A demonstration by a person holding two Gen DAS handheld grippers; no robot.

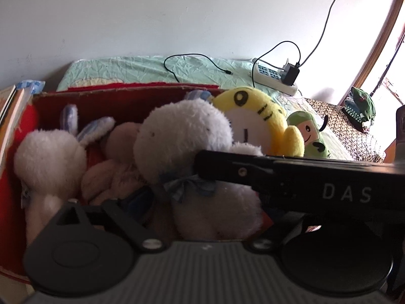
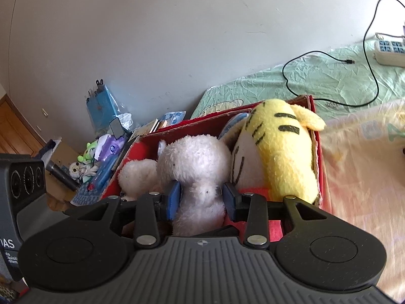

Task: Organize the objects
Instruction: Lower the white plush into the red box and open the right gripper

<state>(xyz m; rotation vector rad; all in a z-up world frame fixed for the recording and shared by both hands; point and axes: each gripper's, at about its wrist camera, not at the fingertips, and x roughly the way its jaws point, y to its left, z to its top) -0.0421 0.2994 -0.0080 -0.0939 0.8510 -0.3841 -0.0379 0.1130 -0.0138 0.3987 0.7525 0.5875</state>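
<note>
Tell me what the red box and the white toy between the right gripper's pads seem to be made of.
Red box: probably cardboard with a red coating; its top edge is frayed and shows brown core.
White toy: plush fabric with a fuzzy, matted pile, likely soft-stuffed, since it bulges between the right gripper's blue pads. Whether they actually press it is unclear.

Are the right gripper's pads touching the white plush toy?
Touching. The right wrist view shows both blue pads of the right gripper pressed against the sides of the white plush toy in the red box.
</note>
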